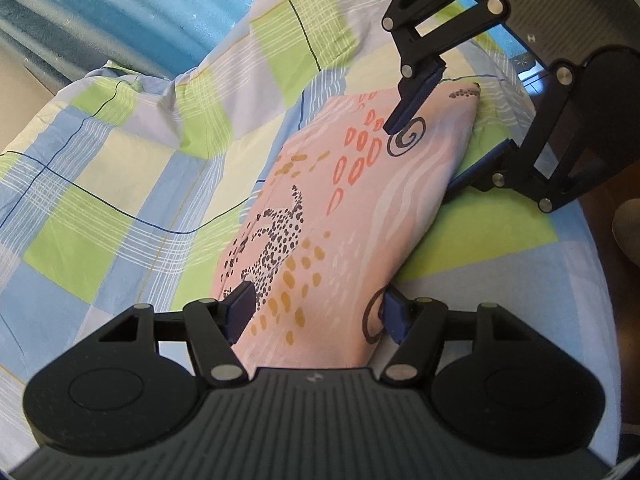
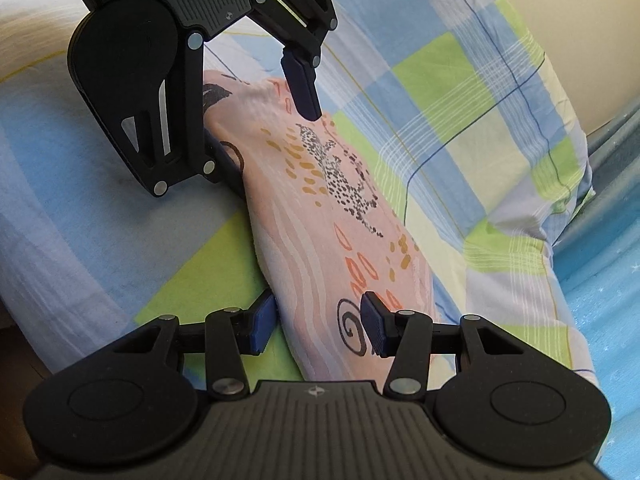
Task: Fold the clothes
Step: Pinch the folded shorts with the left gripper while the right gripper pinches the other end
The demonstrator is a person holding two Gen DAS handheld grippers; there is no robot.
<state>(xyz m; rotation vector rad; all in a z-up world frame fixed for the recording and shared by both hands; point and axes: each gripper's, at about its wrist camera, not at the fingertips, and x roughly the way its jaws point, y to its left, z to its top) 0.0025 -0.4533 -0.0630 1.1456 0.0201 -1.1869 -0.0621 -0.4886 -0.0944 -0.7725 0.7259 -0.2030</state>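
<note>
A folded pink garment (image 1: 340, 208) printed with spirals, dots and orange ovals lies on a checked bed cover. Its near end sits between the fingers of my left gripper (image 1: 316, 314), which is open wide, one blue pad (image 1: 240, 312) on top of the cloth and the other at its right edge. My right gripper (image 1: 444, 136) is open over the far end. In the right wrist view the same garment (image 2: 320, 220) runs away from my right gripper (image 2: 318, 326), which straddles that end. The left gripper (image 2: 264, 128) stands open over the other end.
The bed cover (image 1: 120, 200) is checked in blue, green and cream, and bunches into a raised fold (image 1: 168, 92) at the back. Blue star-patterned fabric (image 1: 80, 4) lies beyond it. The bed's edge and dark floor (image 1: 612, 184) are at the right.
</note>
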